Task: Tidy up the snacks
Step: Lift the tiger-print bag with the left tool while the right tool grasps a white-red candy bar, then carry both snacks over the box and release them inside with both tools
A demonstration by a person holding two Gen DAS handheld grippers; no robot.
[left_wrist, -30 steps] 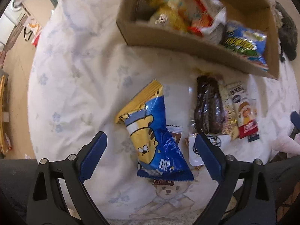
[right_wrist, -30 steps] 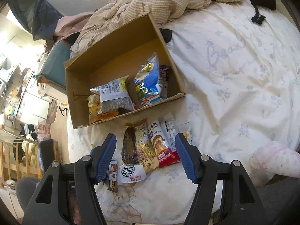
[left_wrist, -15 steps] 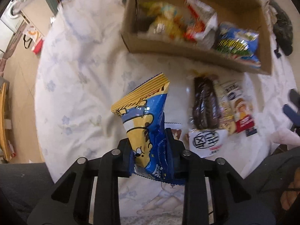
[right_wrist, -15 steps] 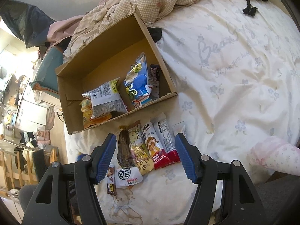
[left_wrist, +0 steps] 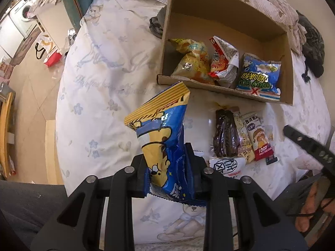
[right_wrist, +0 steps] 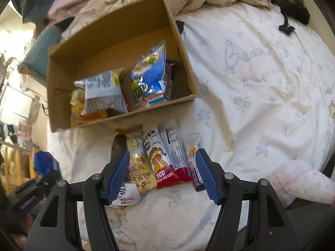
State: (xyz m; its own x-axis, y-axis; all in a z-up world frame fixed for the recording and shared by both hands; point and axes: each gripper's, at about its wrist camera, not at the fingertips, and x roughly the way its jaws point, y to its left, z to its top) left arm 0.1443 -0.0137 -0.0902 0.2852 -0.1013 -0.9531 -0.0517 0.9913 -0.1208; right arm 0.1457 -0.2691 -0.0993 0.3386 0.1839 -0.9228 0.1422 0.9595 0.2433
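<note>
Box (left_wrist: 289, 67) holds four packets; left tongs (left_wrist: 167, 175) grip one.

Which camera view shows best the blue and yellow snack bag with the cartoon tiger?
The left wrist view: the blue and yellow snack bag fills its centre, clamped upright. The right wrist view shows only a blurred blue patch at its left edge.

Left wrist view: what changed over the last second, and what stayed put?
The left gripper closed on the blue and yellow snack bag, which lay flat between open jaws, and raised it off the bedsheet. The right gripper stayed open and came lower over the snack bars. The cardboard box and its packets kept their places.
</note>
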